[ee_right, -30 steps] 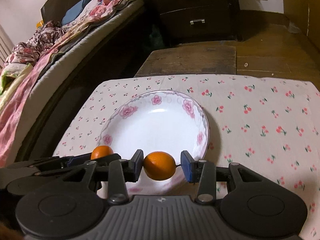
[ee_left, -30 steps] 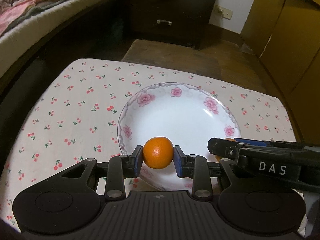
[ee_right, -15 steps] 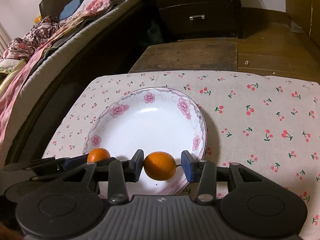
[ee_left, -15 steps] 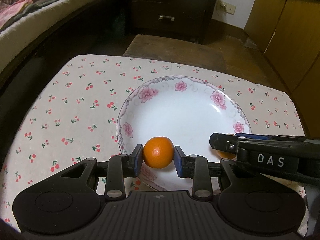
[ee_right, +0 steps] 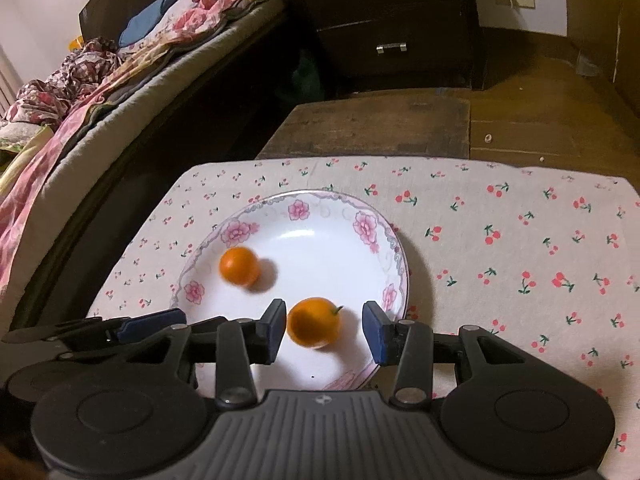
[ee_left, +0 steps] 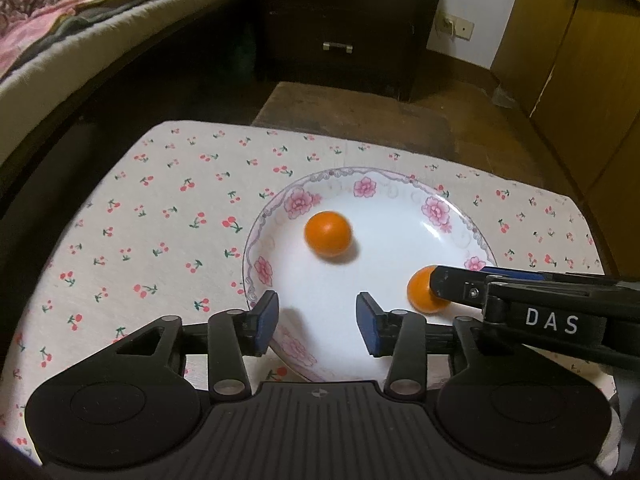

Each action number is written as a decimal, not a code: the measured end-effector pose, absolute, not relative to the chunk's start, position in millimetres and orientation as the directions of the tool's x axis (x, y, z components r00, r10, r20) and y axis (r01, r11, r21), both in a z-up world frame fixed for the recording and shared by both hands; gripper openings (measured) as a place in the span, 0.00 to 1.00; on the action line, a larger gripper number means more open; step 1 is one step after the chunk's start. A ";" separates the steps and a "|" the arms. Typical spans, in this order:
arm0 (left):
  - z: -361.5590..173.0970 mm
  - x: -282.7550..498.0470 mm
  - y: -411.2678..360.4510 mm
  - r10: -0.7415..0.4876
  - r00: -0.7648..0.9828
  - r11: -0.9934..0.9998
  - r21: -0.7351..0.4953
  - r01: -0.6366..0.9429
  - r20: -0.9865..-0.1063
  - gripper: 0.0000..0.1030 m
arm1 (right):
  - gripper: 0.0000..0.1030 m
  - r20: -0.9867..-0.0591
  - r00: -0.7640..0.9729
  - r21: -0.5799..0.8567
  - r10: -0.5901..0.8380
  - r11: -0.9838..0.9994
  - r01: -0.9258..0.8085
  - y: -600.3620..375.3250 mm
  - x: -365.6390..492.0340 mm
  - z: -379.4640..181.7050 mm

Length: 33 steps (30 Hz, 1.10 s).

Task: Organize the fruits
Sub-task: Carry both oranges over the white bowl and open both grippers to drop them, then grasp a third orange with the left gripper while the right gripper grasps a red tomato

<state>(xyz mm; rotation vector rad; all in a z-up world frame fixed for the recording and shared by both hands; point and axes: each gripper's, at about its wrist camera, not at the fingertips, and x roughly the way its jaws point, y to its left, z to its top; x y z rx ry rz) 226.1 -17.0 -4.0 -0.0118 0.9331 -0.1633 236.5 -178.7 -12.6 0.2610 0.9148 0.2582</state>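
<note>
White plate (ee_left: 460, 236) with pink flowers and grey scrollwork round the rim, set on a cherry-print cloth (ee_left: 160, 232). Two oranges inside it, well apart. Far orange (ee_left: 328, 234) toward the left rear of the well, bright, round, blurred at the edges, dark shadow just beneath. Near orange (ee_right: 314, 322) toward the front of the well, a little flattened, with a small green stem poking out at upper right.

Left gripper (ee_left: 318, 318) spread wide over the plate's front edge, nothing between the blue pads (ee_left: 268, 320). Right gripper (ee_right: 325, 330) parted too, near orange sitting between the pads, close beside the left one with a clear gap to the right one. Dark dresser (ee_right: 392, 20) and a bed (ee_right: 100, 92) with rumpled bedding beyond the cloth.
</note>
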 end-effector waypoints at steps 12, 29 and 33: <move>11.1 209.5 -11.0 -0.154 0.610 0.986 -0.082 0.144 -0.777 0.56 | 0.43 -0.730 0.604 0.305 0.320 0.943 -0.131 -175.1 217.9 4.9; 4.4 178.4 16.0 -0.145 0.583 0.988 -0.088 0.125 -0.799 0.61 | 0.45 -0.751 0.549 0.317 0.366 0.930 -0.188 -152.3 171.5 1.4; -2.4 172.4 21.7 -0.145 0.564 0.988 -0.090 0.125 -0.813 0.61 | 0.45 -0.762 0.535 0.318 0.365 0.930 -0.183 -151.3 163.1 -1.3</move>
